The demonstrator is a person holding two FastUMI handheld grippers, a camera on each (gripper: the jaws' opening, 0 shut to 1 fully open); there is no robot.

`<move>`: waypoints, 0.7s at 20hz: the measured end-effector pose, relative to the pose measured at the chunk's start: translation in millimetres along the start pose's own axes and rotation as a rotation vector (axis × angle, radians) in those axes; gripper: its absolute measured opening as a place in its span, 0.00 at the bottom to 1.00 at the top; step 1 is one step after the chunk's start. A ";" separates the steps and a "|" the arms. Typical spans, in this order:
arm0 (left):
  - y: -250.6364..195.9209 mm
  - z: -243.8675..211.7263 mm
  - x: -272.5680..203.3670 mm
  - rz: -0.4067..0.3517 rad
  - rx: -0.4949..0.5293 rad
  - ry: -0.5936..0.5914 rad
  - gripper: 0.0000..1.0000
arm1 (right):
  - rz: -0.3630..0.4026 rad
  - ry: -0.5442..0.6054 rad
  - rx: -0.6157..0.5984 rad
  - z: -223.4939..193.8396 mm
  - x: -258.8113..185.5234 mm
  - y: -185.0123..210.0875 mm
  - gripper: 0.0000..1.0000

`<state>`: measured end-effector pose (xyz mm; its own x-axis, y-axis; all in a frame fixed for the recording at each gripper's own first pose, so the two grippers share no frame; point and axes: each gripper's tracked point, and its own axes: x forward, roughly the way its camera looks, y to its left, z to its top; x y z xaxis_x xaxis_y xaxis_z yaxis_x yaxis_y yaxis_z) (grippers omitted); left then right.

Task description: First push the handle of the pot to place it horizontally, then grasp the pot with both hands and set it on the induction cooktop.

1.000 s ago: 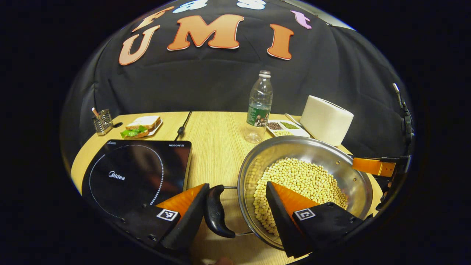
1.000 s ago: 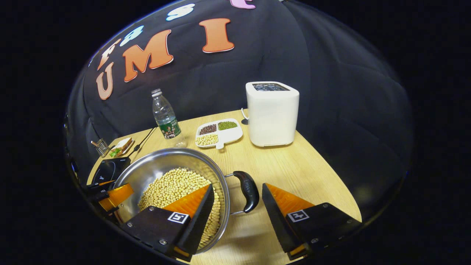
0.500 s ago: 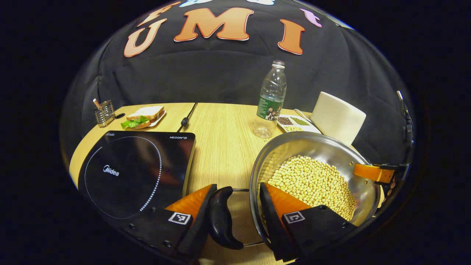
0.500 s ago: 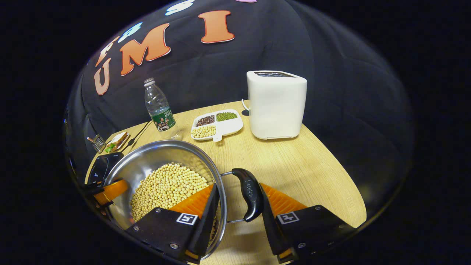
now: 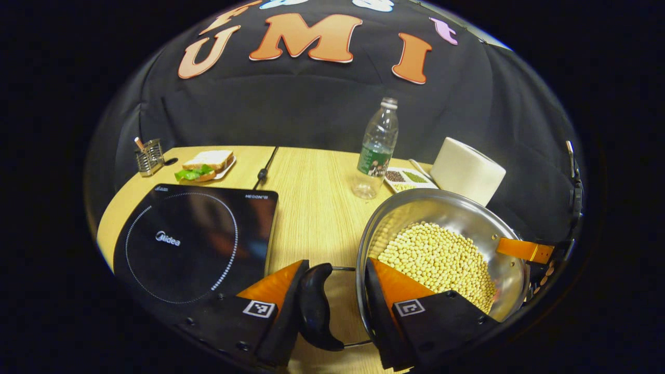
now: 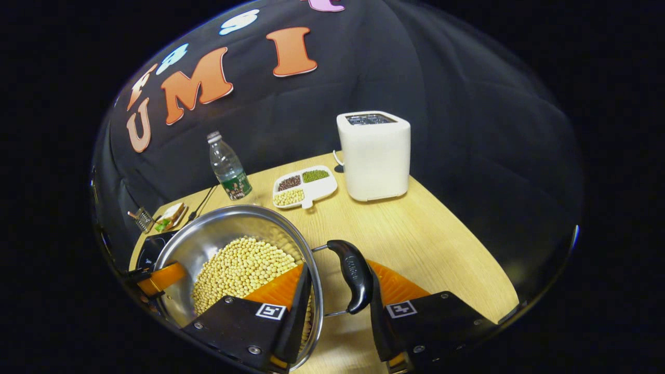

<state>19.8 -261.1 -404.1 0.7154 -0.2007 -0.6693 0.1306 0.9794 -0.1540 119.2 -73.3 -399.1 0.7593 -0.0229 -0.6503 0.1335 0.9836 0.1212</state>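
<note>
A round wooden counter (image 5: 311,197) carries everything. Ahead and to the left of the left gripper's jaws lies a black induction cooktop (image 5: 192,244), flat and bare. To the right of those jaws sits a steel pot (image 5: 441,208) filled with soybeans (image 5: 436,257); in the right gripper view the same pot (image 6: 218,234) lies left of that gripper's jaws.

The left gripper (image 5: 332,301) has its jaws narrowed around the pot's rim and its black loop handle (image 5: 314,306): one finger lies outside the handle, the other inside the pot wall. The right gripper (image 6: 337,304) clasps the opposite black handle (image 6: 353,275) and rim likewise, jaws narrow.

Farther ahead of the right gripper's jaws stand a white toaster (image 6: 375,156), a divided dish of beans (image 6: 304,186) and a clear plastic bottle (image 6: 228,167). Far ahead of the left jaws, leftward, a sandwich on a plate (image 5: 205,165) rests beside a small wire holder (image 5: 149,156).
</note>
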 end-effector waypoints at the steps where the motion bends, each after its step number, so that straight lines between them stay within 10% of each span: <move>1: 0.2 8.4 -6.5 -0.006 -0.001 -0.011 0.69 | -0.002 -0.014 -0.002 6.4 -11.0 2.5 0.55; 14: 62.0 82.2 -89.8 0.010 -0.027 -0.084 0.67 | 0.054 -0.100 -0.014 52.3 -84.0 87.8 0.55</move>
<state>20.1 -180.5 -293.7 0.7716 -0.1876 -0.6078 0.1059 0.9801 -0.1681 100.4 5.6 -294.7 0.8248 0.0136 -0.5653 0.0820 0.9862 0.1435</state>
